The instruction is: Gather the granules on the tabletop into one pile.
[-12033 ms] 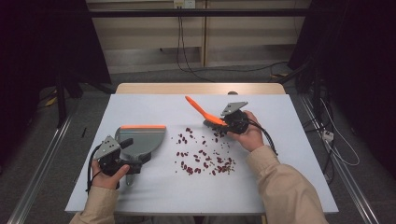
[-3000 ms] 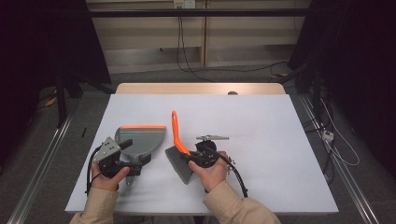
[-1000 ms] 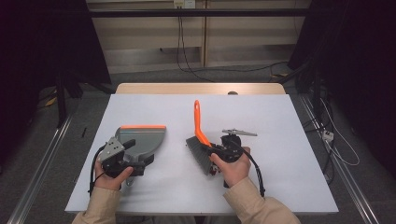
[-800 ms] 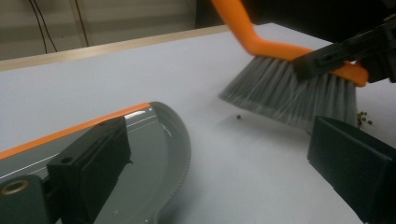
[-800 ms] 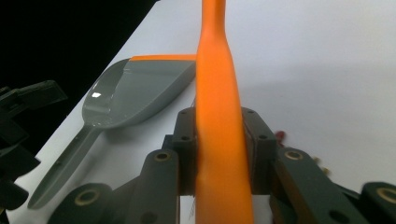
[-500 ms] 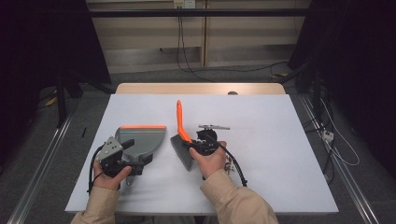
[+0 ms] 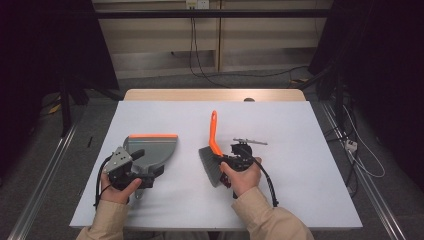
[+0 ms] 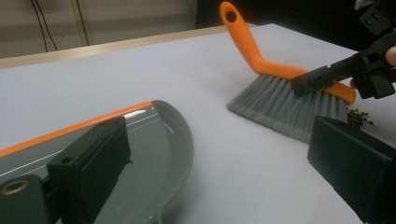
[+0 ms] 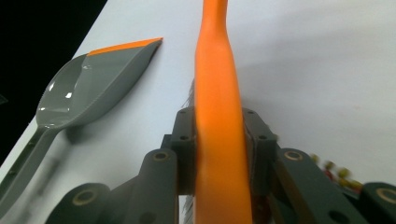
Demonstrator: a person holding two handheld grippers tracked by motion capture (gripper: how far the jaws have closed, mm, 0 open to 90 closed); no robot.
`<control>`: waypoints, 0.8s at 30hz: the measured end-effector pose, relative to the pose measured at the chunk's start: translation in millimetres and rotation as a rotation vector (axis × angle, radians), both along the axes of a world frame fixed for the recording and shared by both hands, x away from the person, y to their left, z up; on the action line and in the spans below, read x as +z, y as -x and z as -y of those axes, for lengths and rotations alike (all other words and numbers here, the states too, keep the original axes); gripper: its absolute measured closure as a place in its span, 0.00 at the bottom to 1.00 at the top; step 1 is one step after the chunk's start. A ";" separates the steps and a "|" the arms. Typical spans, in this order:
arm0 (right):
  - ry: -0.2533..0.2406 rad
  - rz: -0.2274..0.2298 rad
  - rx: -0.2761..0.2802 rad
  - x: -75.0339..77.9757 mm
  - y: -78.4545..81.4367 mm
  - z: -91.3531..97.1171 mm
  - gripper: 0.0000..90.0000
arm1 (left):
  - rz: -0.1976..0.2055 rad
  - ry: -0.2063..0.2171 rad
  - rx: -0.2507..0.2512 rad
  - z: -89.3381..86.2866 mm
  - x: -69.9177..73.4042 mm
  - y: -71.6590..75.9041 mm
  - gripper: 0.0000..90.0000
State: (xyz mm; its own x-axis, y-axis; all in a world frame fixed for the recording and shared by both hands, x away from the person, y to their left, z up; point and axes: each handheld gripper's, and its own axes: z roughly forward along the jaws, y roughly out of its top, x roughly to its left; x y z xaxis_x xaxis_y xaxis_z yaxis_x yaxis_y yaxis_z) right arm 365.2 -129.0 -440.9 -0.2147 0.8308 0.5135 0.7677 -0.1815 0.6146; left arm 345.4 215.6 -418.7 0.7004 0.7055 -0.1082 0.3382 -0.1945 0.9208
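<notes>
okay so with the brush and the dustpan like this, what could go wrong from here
The dustpan sits apart from the brush, with bare table between, so the small crumbs behind the bristles may scatter before reaching it. The right gripper clamps only the smooth orange handle, so the brush might twist.

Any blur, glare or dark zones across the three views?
High view: sharp and evenly lit on the table, surroundings nearly black. Left gripper view: near fingers soft, brush sharp, pale glare streaks on the dustpan. Right gripper view: brush handle close and soft, small bits at lower right smeared, bright highlight on the dustpan.
</notes>
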 end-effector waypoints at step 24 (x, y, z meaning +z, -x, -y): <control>-0.017 0.010 -0.023 6.9 13.1 31.5 0.79 | 0.003 -0.006 -0.003 3.9 1.0 1.0 0.06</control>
